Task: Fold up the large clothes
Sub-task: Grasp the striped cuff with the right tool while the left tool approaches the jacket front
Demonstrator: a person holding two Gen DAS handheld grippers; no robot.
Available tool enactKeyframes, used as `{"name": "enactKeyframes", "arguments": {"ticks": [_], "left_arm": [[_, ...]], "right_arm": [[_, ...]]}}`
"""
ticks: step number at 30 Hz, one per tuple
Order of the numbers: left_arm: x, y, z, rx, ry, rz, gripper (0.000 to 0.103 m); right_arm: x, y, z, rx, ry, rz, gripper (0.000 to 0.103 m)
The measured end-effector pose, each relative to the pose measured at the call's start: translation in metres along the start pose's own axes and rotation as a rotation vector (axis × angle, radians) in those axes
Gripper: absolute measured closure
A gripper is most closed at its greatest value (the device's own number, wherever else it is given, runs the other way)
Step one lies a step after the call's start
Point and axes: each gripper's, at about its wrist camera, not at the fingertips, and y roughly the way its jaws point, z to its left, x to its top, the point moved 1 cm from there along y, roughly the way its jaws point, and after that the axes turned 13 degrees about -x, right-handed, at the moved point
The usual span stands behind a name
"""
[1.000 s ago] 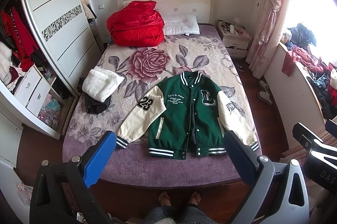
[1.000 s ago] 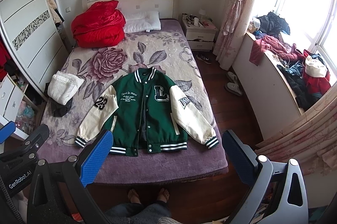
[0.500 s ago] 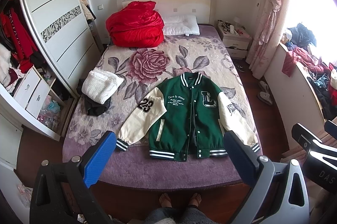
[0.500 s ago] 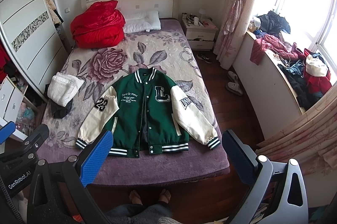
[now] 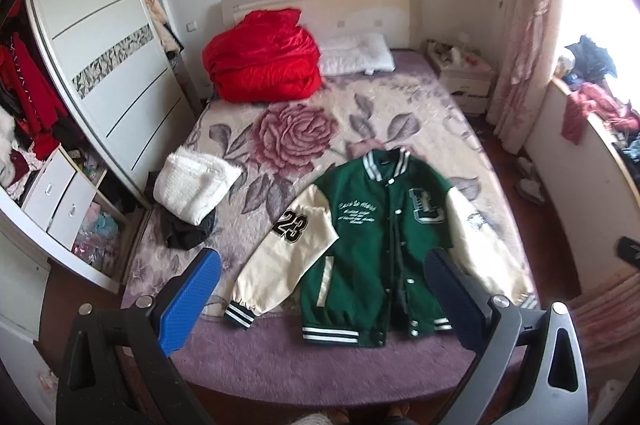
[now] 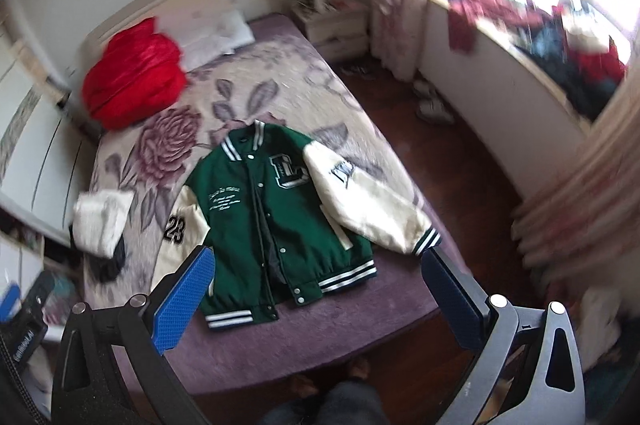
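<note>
Over by the open wardrobe (image 5: 100, 73) side of the bed (image 5: 320, 357), a folded white blanket (image 5: 196, 185) sits on a dark garment (image 5: 186, 235), near enough to the varsity jacket (image 5: 384, 245) that its left sleeve (image 5: 280, 265), the one with the 23 patch, could be swept into that pile if it is swung wide. The jacket lies face up and snapped shut near the foot of the bed, collar toward the red quilt (image 5: 260, 61) and pillow (image 5: 356, 55), both cream sleeves splayed outward. It looks thick and slippery, so I'd guess a fold pinched too shallow would spring back, or the hem would slide off the bed edge, which it lies close to.

The left gripper (image 5: 320, 299) hangs above the jacket with its fingers spread wide and nothing between them; the left cuff and the hem sit between them in its view, well below. The right gripper (image 6: 318, 297) is likewise wide apart and empty, tilted over the right sleeve (image 6: 368, 201), whose striped cuff lies just inside the right-hand finger in its blurred view. Neither touches cloth.
</note>
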Motion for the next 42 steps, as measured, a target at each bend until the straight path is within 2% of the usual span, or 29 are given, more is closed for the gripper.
{"name": "enactKeyframes", "arguments": {"ticks": [2, 6, 10, 13, 16, 17, 19, 21, 24, 26, 27, 28, 29, 30, 31, 32, 34, 37, 39, 40, 42], "left_arm": [[-0.006, 0.045, 0.003, 0.025, -0.015, 0.031, 0.0], [-0.026, 0.132, 0.003, 0.067, -0.046, 0.132, 0.0], [-0.052, 0.219, -0.01, 0.147, -0.039, 0.221, 0.0], [-0.076, 0.28, -0.022, 0.202, -0.031, 0.287, 0.0], [-0.102, 0.341, -0.032, 0.224, -0.05, 0.362, 0.0], [-0.108, 0.358, -0.035, 0.232, -0.052, 0.39, 0.0], [-0.12, 0.388, -0.042, 0.236, -0.057, 0.435, 0.0], [-0.129, 0.415, -0.049, 0.247, -0.053, 0.459, 0.0], [-0.136, 0.448, -0.059, 0.244, -0.044, 0.49, 0.0], [-0.137, 0.466, -0.068, 0.239, -0.025, 0.497, 0.0], [-0.136, 0.472, -0.07, 0.234, -0.017, 0.496, 0.0], [-0.134, 0.476, -0.072, 0.23, -0.012, 0.495, 0.0], [-0.131, 0.479, -0.074, 0.224, -0.009, 0.495, 0.0], [-0.128, 0.481, -0.075, 0.214, -0.004, 0.492, 0.0], [-0.125, 0.484, -0.077, 0.208, 0.001, 0.488, 0.0], [-0.121, 0.486, -0.078, 0.204, 0.008, 0.483, 0.0], [-0.113, 0.488, -0.078, 0.19, 0.016, 0.476, 0.0], [-0.105, 0.496, -0.072, 0.172, 0.021, 0.476, 0.0], [-0.099, 0.505, -0.068, 0.168, 0.037, 0.483, 0.0], [-0.096, 0.51, -0.067, 0.167, 0.05, 0.483, 0.0], [-0.089, 0.517, -0.067, 0.168, 0.082, 0.481, 0.0]], "right_arm": [[0.007, 0.05, -0.015, -0.029, 0.05, 0.05, 0.0], [0.011, 0.177, -0.059, -0.097, 0.163, 0.176, 0.0], [-0.004, 0.326, -0.111, -0.075, 0.29, 0.371, 0.0], [-0.04, 0.44, -0.147, -0.021, 0.41, 0.543, 0.0], [-0.091, 0.53, -0.164, 0.071, 0.544, 0.666, 0.0], [-0.11, 0.563, -0.167, 0.114, 0.611, 0.678, 0.0], [-0.136, 0.598, -0.171, 0.192, 0.747, 0.673, 0.001], [-0.164, 0.64, -0.173, 0.294, 0.934, 0.628, 0.002], [-0.191, 0.68, -0.164, 0.343, 1.113, 0.555, 0.005], [-0.196, 0.689, -0.152, 0.304, 1.134, 0.496, 0.005], [-0.198, 0.689, -0.148, 0.298, 1.139, 0.464, 0.008], [-0.199, 0.687, -0.143, 0.298, 1.142, 0.423, 0.02], [-0.199, 0.685, -0.138, 0.286, 1.132, 0.38, 0.055], [-0.199, 0.684, -0.135, 0.282, 1.12, 0.361, 0.086], [-0.198, 0.681, -0.133, 0.267, 1.113, 0.329, 0.094], [-0.195, 0.675, -0.131, 0.243, 1.107, 0.283, 0.094], [-0.187, 0.678, -0.122, 0.261, 1.053, 0.233, 0.095], [-0.193, 0.712, -0.102, 0.321, 1.037, 0.302, 0.091], [-0.198, 0.736, -0.089, 0.378, 1.069, 0.349, 0.084], [-0.202, 0.748, -0.08, 0.413, 1.087, 0.349, 0.084], [-0.202, 0.751, -0.073, 0.416, 1.119, 0.333, 0.084]]}}
